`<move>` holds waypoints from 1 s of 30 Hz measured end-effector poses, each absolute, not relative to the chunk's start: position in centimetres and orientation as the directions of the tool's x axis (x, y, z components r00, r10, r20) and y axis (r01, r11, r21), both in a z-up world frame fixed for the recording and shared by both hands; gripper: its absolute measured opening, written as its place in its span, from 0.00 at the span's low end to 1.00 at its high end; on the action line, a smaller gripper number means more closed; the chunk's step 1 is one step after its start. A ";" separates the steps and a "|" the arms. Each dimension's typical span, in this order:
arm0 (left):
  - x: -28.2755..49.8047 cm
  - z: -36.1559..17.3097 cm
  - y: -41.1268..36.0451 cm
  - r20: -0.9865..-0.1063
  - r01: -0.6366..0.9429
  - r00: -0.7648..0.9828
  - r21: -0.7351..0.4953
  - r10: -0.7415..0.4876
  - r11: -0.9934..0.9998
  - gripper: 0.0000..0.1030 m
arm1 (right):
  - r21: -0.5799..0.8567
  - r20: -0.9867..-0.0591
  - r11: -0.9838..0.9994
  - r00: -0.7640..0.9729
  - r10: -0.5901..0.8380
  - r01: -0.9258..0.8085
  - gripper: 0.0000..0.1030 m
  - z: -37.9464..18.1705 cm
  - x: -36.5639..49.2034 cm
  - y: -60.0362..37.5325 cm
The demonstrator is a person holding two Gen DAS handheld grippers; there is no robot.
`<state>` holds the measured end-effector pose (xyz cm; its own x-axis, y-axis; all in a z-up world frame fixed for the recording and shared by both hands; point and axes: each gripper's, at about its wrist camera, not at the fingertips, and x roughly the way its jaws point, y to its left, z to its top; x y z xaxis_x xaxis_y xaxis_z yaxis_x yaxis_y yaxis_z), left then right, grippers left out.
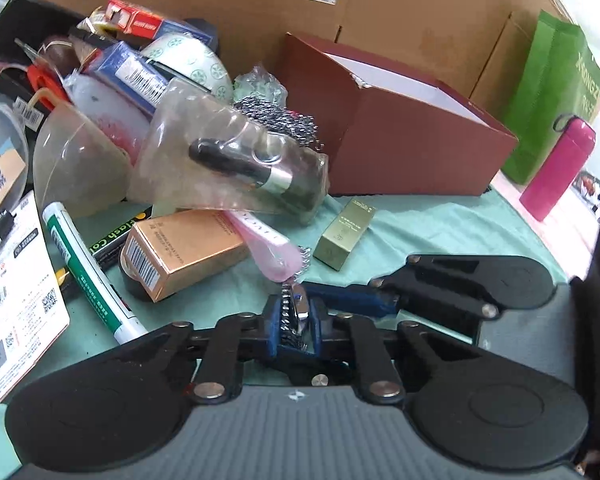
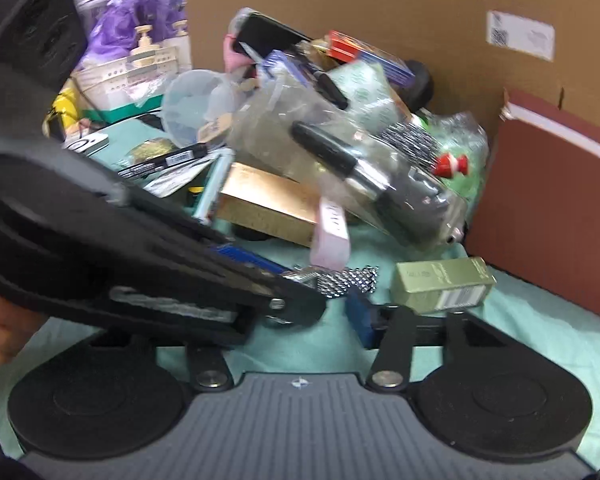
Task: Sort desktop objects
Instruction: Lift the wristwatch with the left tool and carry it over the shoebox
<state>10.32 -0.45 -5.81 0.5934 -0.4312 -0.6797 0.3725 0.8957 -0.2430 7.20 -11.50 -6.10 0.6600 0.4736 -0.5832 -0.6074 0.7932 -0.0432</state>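
A silver metal link chain [image 1: 294, 312] lies on the teal cloth [image 1: 440, 232], and my left gripper [image 1: 296, 314] is shut on one end of it. In the right wrist view the chain [image 2: 344, 280] trails right from the left gripper [image 2: 300, 284], which crosses in from the left. My right gripper [image 2: 300, 304] sits just behind the chain. Its right blue finger [image 2: 360, 316] stands apart from the middle and the other finger is hidden under the left gripper. In the left wrist view the right gripper [image 1: 332, 298] reaches in from the right, close to the chain.
A heap of boxes, pens, tape and a clear bag [image 1: 236, 160] fills the left. A copper box [image 1: 180, 252], a pink case [image 1: 268, 248] and a small gold box [image 1: 344, 236] lie near the chain. A maroon box [image 1: 400, 128], a green bag [image 1: 552, 92] and a pink bottle [image 1: 556, 168] stand at the right.
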 end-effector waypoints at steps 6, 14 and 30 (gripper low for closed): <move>8.7 -5.1 -1.1 -0.668 0.378 0.607 -0.232 -0.430 0.896 0.12 | -0.128 -0.559 0.813 0.718 0.414 -0.568 0.30 -5.8 5.0 -11.2; 6.5 -1.2 -3.7 -0.591 0.435 0.659 -0.205 -0.465 0.877 0.12 | -0.181 -0.478 0.845 0.796 0.371 -0.503 0.30 -2.5 2.4 -13.6; 15.8 8.4 -14.4 -0.422 0.602 0.681 -0.143 -0.599 0.786 0.12 | -0.346 -0.289 0.890 0.936 0.201 -0.297 0.30 7.3 9.6 -23.2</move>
